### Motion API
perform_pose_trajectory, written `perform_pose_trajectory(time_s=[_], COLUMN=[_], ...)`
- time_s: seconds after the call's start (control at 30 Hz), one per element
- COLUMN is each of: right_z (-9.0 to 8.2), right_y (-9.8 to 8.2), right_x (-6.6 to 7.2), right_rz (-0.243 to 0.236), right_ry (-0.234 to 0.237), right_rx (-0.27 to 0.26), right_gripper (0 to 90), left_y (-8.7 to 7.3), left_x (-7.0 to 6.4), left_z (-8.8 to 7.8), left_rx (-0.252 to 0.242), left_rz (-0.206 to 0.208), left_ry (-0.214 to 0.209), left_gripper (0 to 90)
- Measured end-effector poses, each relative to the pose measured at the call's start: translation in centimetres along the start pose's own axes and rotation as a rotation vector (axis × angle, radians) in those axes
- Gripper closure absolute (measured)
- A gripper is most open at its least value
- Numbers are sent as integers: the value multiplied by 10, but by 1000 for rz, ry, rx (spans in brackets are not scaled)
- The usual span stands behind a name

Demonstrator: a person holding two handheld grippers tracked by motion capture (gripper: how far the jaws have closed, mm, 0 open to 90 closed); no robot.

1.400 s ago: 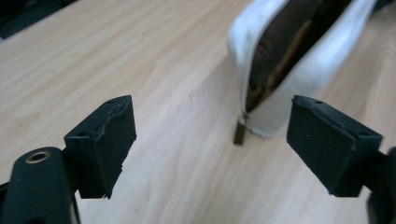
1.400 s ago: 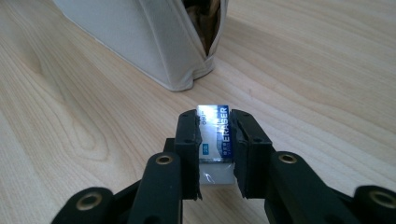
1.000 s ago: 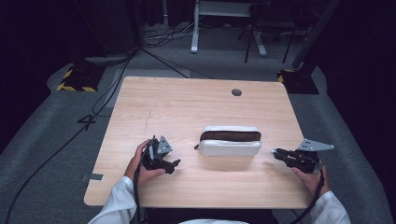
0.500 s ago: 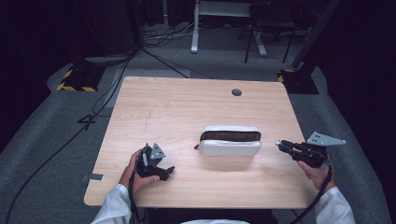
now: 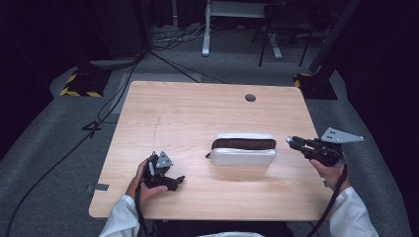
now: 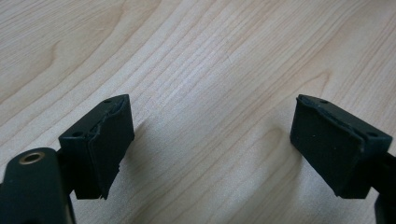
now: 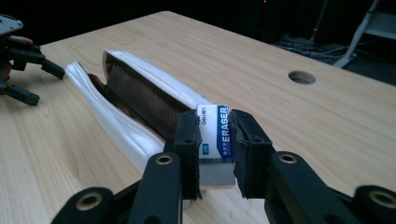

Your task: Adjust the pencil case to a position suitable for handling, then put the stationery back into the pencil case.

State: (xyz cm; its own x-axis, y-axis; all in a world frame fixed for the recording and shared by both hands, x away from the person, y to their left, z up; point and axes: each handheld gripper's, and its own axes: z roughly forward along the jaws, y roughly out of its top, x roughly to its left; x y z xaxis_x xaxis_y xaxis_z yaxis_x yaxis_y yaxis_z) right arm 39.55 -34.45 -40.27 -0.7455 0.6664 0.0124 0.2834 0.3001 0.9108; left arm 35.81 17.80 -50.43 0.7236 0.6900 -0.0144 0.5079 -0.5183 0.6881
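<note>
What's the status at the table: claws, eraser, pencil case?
Right claw shut on eraser, beside the pencil case. Left claw open over bare table. Case unzipped, open; nothing in the way.

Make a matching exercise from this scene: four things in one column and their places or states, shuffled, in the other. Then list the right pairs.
Things:
1. eraser
2. white pouch
3. left hand-held gripper
4. cable hole

States or places:
A. jaws wide apart above bare wood
B. clamped in the right hand-held gripper
C. near the table's far edge
D. lying unzipped mid-table, brown lining showing

Pairs: 1-B, 2-D, 3-A, 4-C
</note>
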Motion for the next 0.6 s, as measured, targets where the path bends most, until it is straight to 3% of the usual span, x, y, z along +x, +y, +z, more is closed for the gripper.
perform_pose_trajectory(time_s=[0.23,0.6], right_z=[7,36], right_y=[18,40], right_x=[6,20], right_rz=[-32,-89], right_ry=[31,96], right_rx=[-23,3], right_gripper=[736,736], left_y=[0,-1], left_x=[0,0], left_z=[0,-1], left_rx=[0,2], left_rz=[-1,2], left_ry=[-1,4], left_gripper=[141,141])
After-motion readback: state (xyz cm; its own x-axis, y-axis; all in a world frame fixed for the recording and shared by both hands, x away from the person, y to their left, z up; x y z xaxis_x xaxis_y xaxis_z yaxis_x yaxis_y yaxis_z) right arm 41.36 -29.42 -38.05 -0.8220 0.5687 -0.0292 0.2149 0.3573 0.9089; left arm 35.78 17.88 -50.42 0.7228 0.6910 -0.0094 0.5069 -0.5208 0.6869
